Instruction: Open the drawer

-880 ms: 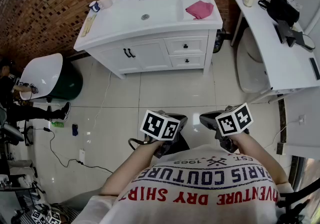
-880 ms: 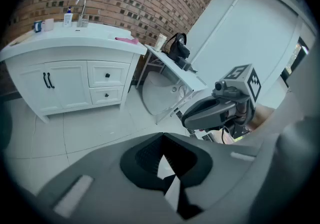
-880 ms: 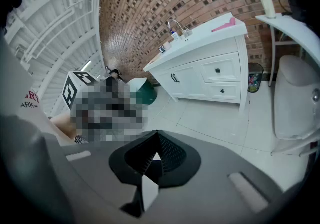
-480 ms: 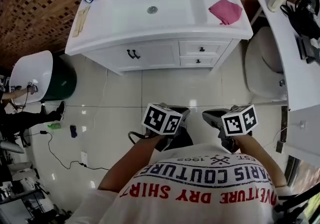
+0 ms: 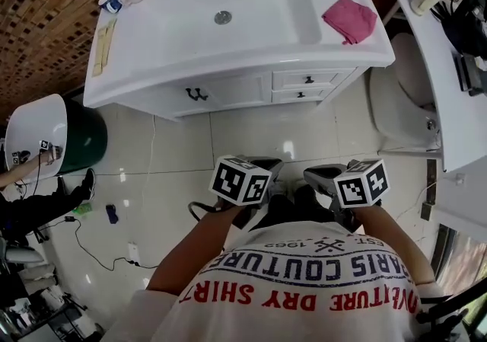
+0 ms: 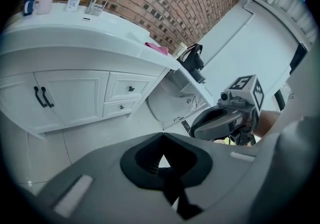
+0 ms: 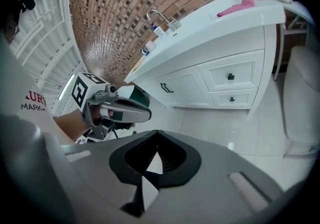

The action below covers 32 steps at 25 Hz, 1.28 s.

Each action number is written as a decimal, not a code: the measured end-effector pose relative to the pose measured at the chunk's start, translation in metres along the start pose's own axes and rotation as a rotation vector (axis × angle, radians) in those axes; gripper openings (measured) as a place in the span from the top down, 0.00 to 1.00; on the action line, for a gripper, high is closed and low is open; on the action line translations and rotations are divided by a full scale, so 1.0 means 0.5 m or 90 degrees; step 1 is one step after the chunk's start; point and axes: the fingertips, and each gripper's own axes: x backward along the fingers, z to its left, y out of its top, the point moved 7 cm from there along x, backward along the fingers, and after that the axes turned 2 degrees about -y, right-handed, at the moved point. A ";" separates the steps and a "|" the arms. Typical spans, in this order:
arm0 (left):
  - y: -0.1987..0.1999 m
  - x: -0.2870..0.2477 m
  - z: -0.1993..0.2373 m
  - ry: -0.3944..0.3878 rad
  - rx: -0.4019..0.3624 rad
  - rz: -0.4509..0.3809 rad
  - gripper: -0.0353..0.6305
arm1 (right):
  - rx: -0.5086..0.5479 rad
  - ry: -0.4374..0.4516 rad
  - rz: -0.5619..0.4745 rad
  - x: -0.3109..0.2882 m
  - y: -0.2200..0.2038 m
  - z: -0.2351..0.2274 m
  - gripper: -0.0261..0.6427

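The white vanity (image 5: 152, 85) stands ahead on the tiled floor. Its two small drawers sit at the right, one above the other, both closed: the upper drawer (image 5: 308, 78) (image 6: 131, 88) (image 7: 230, 76) and the lower drawer (image 5: 300, 94) (image 6: 124, 107) (image 7: 231, 99), each with a black knob. My left gripper (image 5: 266, 169) (image 6: 161, 135) and right gripper (image 5: 318, 177) (image 7: 157, 133) are held side by side close to my body, well short of the vanity. Both are shut, with nothing between their jaws.
A pink cloth (image 5: 350, 18) lies on the counter right of the sink. Double doors with black handles (image 5: 196, 94) are left of the drawers. A white stool (image 5: 399, 104) and white side table (image 5: 437, 66) stand at the right, a white basin on a green base (image 5: 46, 135) at the left.
The vanity has come nearer and fills more of the head view as I walk toward it. Both grippers keep their place before my body, still shut.
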 end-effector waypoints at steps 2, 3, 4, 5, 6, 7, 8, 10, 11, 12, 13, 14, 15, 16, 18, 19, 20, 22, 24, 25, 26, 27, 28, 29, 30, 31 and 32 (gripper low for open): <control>0.008 -0.010 0.000 -0.009 -0.002 -0.006 0.95 | -0.002 -0.002 0.015 0.002 -0.002 -0.011 0.95; 0.016 -0.014 0.001 -0.012 -0.001 -0.011 0.95 | -0.002 -0.003 0.020 0.003 0.002 -0.019 0.95; 0.026 -0.016 0.004 -0.012 0.000 -0.015 0.95 | -0.002 -0.005 0.024 0.004 0.010 -0.027 0.95; 0.034 -0.018 0.008 -0.012 0.003 -0.016 0.95 | -0.002 -0.007 0.027 0.004 0.019 -0.034 0.95; 0.040 -0.021 0.011 -0.012 0.007 -0.017 0.95 | -0.002 -0.010 0.030 0.005 0.027 -0.042 0.95; 0.043 -0.024 0.013 -0.012 0.012 -0.017 0.95 | -0.001 -0.016 0.032 0.005 0.033 -0.050 0.95; 0.045 -0.027 0.014 -0.011 0.014 -0.017 0.95 | 0.002 -0.023 0.034 0.006 0.039 -0.057 0.95; 0.050 -0.029 0.019 -0.008 0.017 -0.021 0.95 | 0.004 -0.036 0.031 0.004 0.052 -0.076 0.95; 0.054 -0.029 0.024 -0.007 0.021 -0.027 0.95 | -0.001 -0.041 0.025 0.001 0.062 -0.089 0.95; 0.057 -0.030 0.030 -0.005 0.027 -0.035 0.95 | -0.009 -0.044 0.017 -0.002 0.072 -0.104 0.95; 0.059 -0.032 0.036 -0.004 0.034 -0.045 0.95 | -0.022 -0.042 0.005 -0.006 0.083 -0.121 0.95; 0.059 -0.037 0.042 -0.003 0.040 -0.055 0.95 | -0.038 -0.038 -0.008 -0.011 0.092 -0.138 0.95; 0.056 -0.042 0.048 -0.002 0.044 -0.062 0.95 | -0.051 -0.035 -0.021 -0.018 0.098 -0.156 0.95; 0.051 -0.048 0.054 -0.001 0.046 -0.067 0.95 | -0.057 -0.038 -0.033 -0.027 0.102 -0.176 0.95; 0.038 -0.062 0.069 0.003 0.051 -0.075 0.95 | -0.053 -0.059 -0.049 -0.052 0.108 -0.226 0.95; 0.031 -0.069 0.078 0.004 0.057 -0.080 0.95 | -0.050 -0.071 -0.055 -0.068 0.112 -0.254 0.95; 0.024 -0.075 0.088 0.006 0.064 -0.085 0.95 | -0.049 -0.080 -0.062 -0.084 0.119 -0.282 0.95; 0.013 -0.086 0.105 0.005 0.079 -0.098 0.95 | -0.052 -0.084 -0.074 -0.117 0.139 -0.334 0.86; 0.003 -0.095 0.120 0.004 0.090 -0.109 0.95 | -0.070 -0.080 -0.080 -0.148 0.163 -0.382 0.84; -0.004 -0.100 0.130 0.008 0.095 -0.113 0.95 | -0.086 -0.081 -0.086 -0.163 0.176 -0.406 0.80; -0.012 -0.105 0.142 0.013 0.098 -0.114 0.95 | -0.101 -0.087 -0.094 -0.177 0.189 -0.429 0.80; -0.021 -0.111 0.154 0.019 0.102 -0.112 0.95 | -0.114 -0.100 -0.104 -0.190 0.200 -0.452 0.79; -0.029 -0.116 0.165 0.024 0.106 -0.111 0.95 | -0.118 -0.119 -0.112 -0.201 0.211 -0.474 0.78; -0.036 -0.121 0.175 0.027 0.110 -0.112 0.95 | -0.116 -0.141 -0.117 -0.210 0.222 -0.495 0.77; -0.041 -0.125 0.184 0.029 0.114 -0.115 0.95 | -0.109 -0.162 -0.122 -0.219 0.235 -0.514 0.75; -0.046 -0.126 0.192 0.031 0.118 -0.120 0.95 | -0.102 -0.180 -0.127 -0.227 0.247 -0.530 0.73; -0.052 -0.127 0.200 0.034 0.122 -0.123 0.95 | -0.097 -0.193 -0.132 -0.236 0.258 -0.541 0.71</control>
